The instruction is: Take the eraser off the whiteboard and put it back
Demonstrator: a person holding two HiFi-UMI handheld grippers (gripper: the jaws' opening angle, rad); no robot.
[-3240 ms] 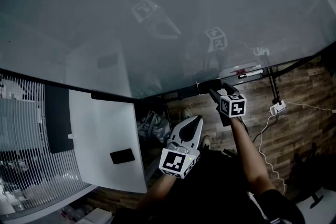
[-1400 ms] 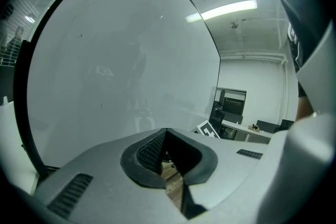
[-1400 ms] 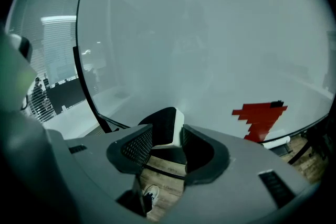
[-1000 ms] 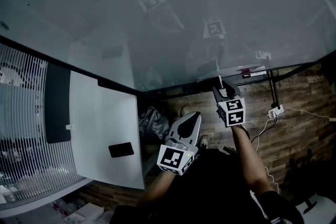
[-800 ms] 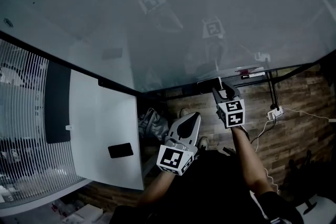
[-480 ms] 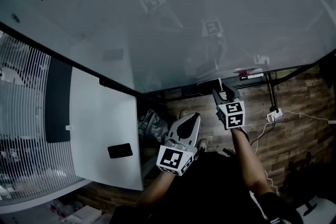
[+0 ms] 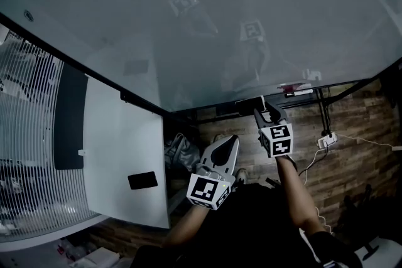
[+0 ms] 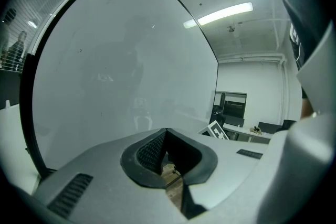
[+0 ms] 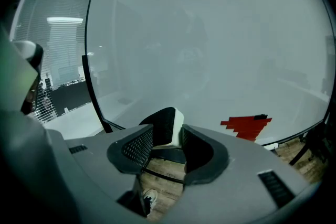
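Right tongs (image 9: 167, 136) pinch eraser (image 9: 165, 122) by the lower edge of the whiteboard (image 9: 210, 44); left tongs (image 8: 166, 135) pressed together, empty. Risk: only the tips grip, so eraser could twist out when pushed back on board.

**No legible writing in view**

No word, number or brand can be read in any view. The left marker cube (image 7: 208, 191) and the right marker cube (image 7: 277, 140) are printed with black-and-white square code patterns only, with no letters or digits among them. A red stepped patch (image 9: 245, 126) is seen low on the whiteboard (image 9: 210, 34) in the right gripper view — a block shape, not lettering. Nothing written can be made out elsewhere on the board.
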